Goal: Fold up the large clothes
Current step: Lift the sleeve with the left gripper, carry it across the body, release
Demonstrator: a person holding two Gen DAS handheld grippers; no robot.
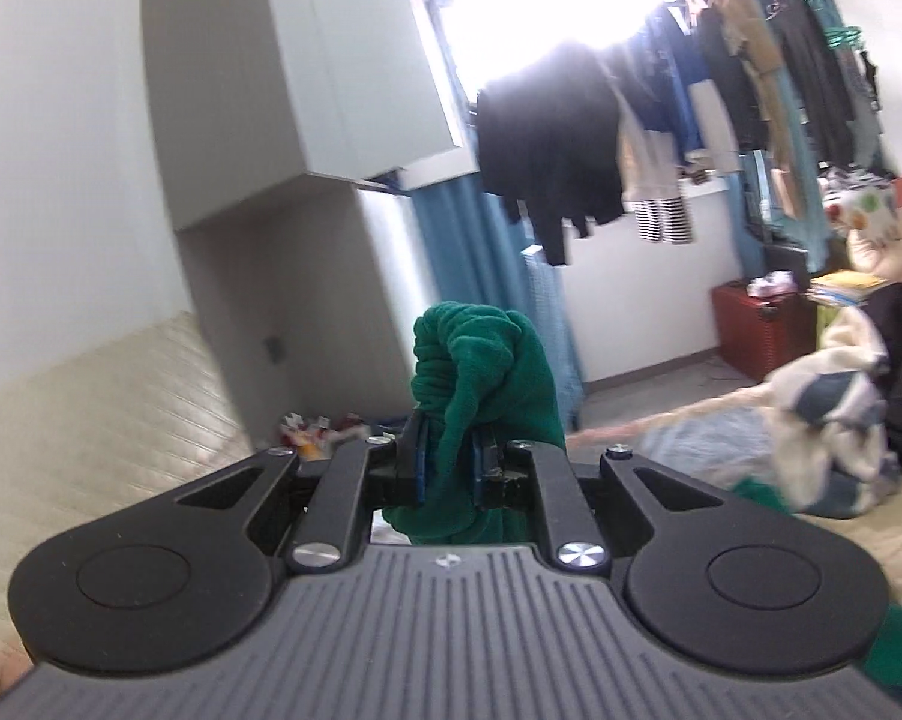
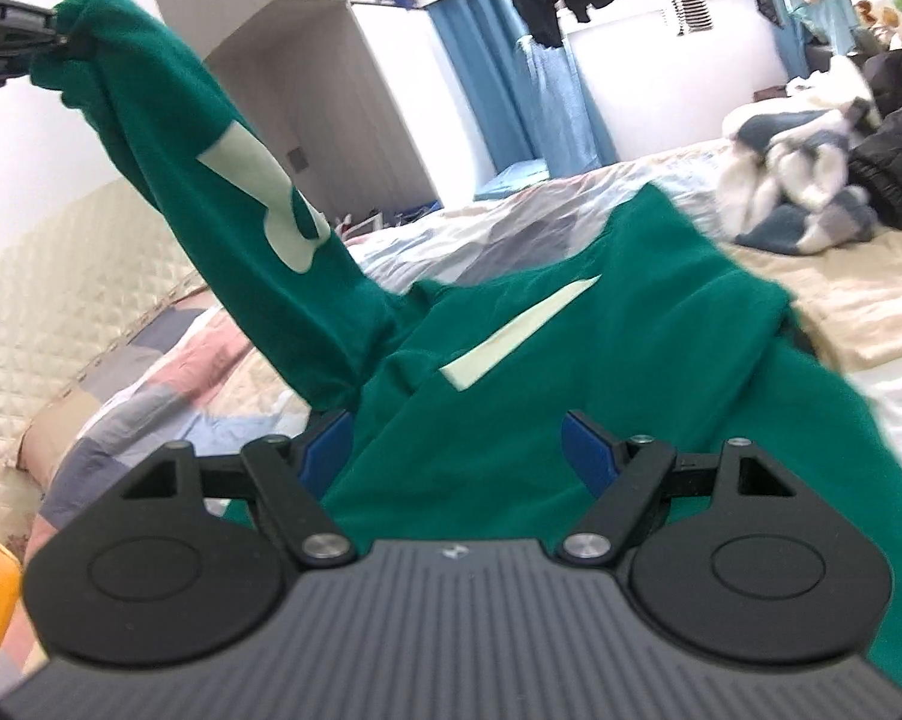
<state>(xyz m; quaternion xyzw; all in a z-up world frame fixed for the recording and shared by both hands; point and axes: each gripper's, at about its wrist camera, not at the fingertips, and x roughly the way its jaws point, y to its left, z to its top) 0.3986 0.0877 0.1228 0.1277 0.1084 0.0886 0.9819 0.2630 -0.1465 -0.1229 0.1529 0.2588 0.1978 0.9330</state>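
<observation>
While raised, sweatshirt between left fingers.

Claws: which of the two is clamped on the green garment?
The left claw, pads pinching a bunched end of the green fleece garment; the right claw is open above it.

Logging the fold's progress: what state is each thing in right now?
Left gripper: shut on the sleeve end, raised.
Right gripper: open, over the sweater body, gripping nothing.
Green sweater: body spread on the bed, one sleeve pulled up, not yet folded.
Bed: covered by a patchwork quilt.
Blue-and-white blanket: crumpled in a heap.
Hanging clothes: on the rail by the window.
</observation>
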